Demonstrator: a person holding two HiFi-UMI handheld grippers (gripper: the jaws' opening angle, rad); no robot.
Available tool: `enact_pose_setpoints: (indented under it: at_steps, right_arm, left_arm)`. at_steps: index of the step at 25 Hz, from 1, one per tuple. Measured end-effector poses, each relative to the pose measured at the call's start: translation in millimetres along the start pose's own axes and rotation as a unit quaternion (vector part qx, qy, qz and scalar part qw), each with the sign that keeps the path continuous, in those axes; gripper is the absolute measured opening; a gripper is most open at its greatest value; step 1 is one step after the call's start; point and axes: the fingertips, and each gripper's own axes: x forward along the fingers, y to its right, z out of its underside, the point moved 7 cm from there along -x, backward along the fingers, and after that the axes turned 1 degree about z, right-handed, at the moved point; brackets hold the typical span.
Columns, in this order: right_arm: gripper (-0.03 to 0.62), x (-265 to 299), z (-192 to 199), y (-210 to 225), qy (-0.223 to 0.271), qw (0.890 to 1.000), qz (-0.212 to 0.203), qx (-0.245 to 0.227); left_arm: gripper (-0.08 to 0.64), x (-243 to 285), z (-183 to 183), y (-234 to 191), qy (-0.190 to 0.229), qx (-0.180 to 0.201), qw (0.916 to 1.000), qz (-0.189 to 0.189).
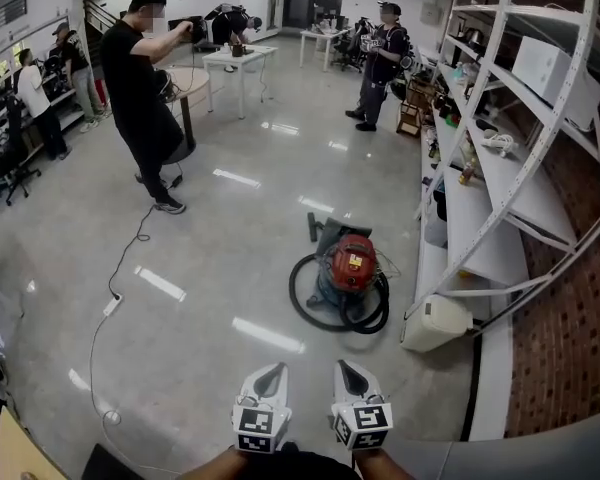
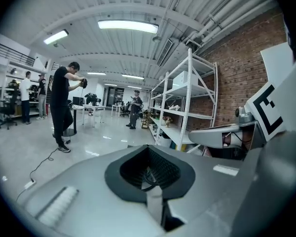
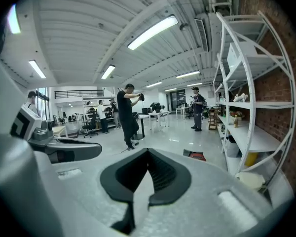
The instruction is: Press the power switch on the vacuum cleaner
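Observation:
The vacuum cleaner [image 1: 352, 268] stands on the glossy floor about a metre ahead; it has a red round top on a grey body, with a black hose coiled around its base. Its switch is too small to make out. Both grippers are held low and side by side at the bottom of the head view, well short of the vacuum. My left gripper [image 1: 271, 376] is shut and empty, and so is my right gripper [image 1: 348, 373]. In the right gripper view the jaws [image 3: 148, 154] meet, and the vacuum's red top [image 3: 197, 156] peeks over them. In the left gripper view the left gripper [image 2: 149, 152] hides the vacuum.
A white shelving rack [image 1: 500, 168] lines the brick wall on the right, with a white canister [image 1: 436, 323] at its foot beside the vacuum. A power strip [image 1: 112, 305] and its cable trail across the floor at left. A person in black [image 1: 145, 98] stands farther back, with others near tables.

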Motion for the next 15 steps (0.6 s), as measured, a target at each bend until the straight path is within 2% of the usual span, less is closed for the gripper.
enact_pose_setpoints:
  at_steps: [7, 15]
  right_arm:
    - [-0.008, -51, 13, -9, 0.006, 1.000, -0.027, -0.008]
    - [-0.009, -78, 33, -15, 0.001, 0.999, -0.032, -0.005]
  left_arm:
    - [0.015, -43, 12, 30, 0.006, -0.003, 0.9996, -0.028]
    - [0.015, -71, 29, 45, 0.001, 0.000, 0.9989, -0.047]
